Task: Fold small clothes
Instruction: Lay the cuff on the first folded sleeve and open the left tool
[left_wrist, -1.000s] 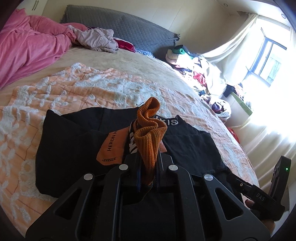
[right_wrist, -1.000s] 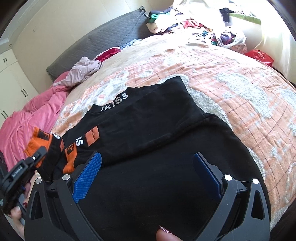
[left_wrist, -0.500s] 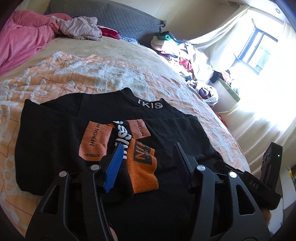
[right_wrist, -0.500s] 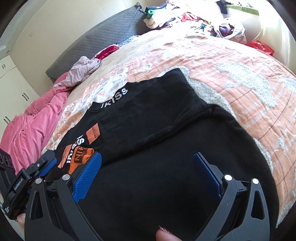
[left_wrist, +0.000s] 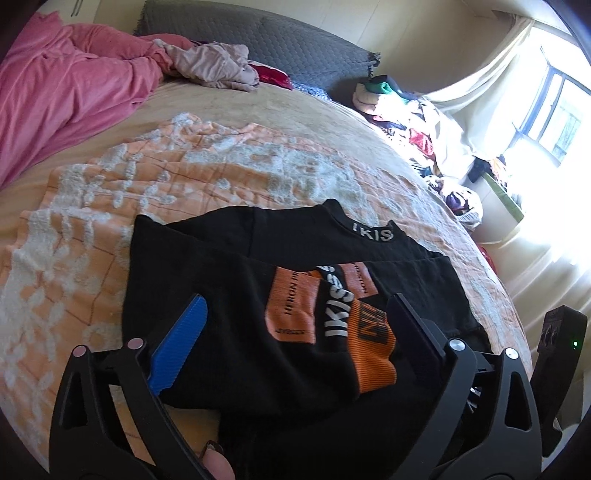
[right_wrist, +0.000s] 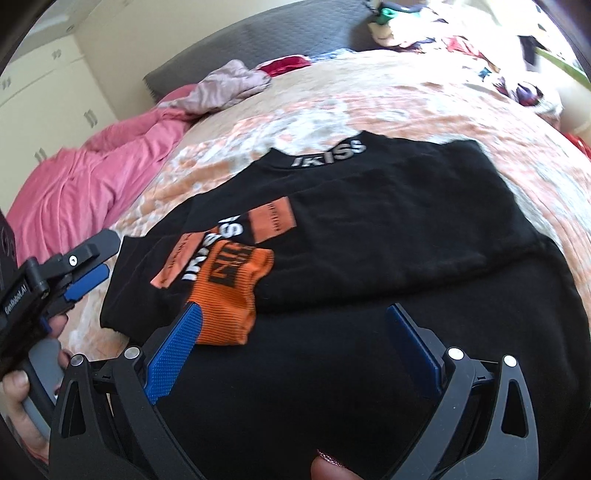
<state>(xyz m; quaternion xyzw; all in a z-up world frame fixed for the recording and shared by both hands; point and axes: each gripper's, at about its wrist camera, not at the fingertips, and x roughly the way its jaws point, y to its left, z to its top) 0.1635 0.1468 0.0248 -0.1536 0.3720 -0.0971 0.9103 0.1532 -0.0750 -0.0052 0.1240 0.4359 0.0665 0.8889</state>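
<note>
From the left wrist camera, the left claw (left_wrist: 295, 332) is hovering released, its two black fingers spread wide with nothing between them, just above the black long-sleeved top with orange patches and white lettering (left_wrist: 229, 295). That top is lying flat on the orange and white tufted bedspread (left_wrist: 92, 221), its ribbed orange cuff (left_wrist: 373, 354) folded across the chest beside the white lettering. A rumpled pink blanket (left_wrist: 66, 96) is lying at the far left near the grey quilted headboard (left_wrist: 258, 40), and a heap of mixed clothes (left_wrist: 413, 125) is sitting at the bed's far right edge.

From the right wrist camera, the right claw (right_wrist: 291, 350) is also hanging released over the black top (right_wrist: 406, 229), its blue-padded left finger (right_wrist: 173, 354) overlapping the cuff (right_wrist: 229, 295) in view; contact cannot be told. The left claw (right_wrist: 99, 258) is showing at the far left, parted, beside the top's edge.
</note>
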